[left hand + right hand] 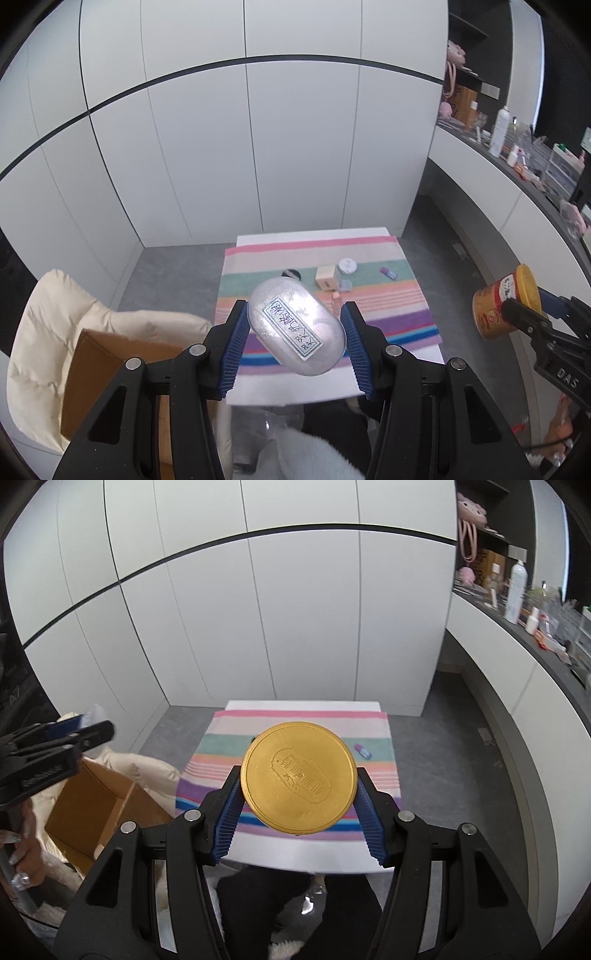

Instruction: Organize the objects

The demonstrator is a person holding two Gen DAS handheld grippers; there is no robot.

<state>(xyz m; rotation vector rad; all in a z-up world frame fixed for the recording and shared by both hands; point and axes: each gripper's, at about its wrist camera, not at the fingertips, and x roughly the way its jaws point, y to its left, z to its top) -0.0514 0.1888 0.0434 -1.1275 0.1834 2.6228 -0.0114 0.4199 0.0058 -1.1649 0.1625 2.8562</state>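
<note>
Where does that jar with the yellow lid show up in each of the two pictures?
Left wrist view: the jar is at the right edge, held sideways in the other jaws.
Right wrist view: its yellow lid fills the centre, between the jaws.
Shared landmark: the striped cloth.

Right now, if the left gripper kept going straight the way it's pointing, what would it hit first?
Probably the striped cloth on the low table. The left gripper is shut on a silver oval container and angled down at the cloth, near a beige box and a small round tin. Depth is unclear.
</note>
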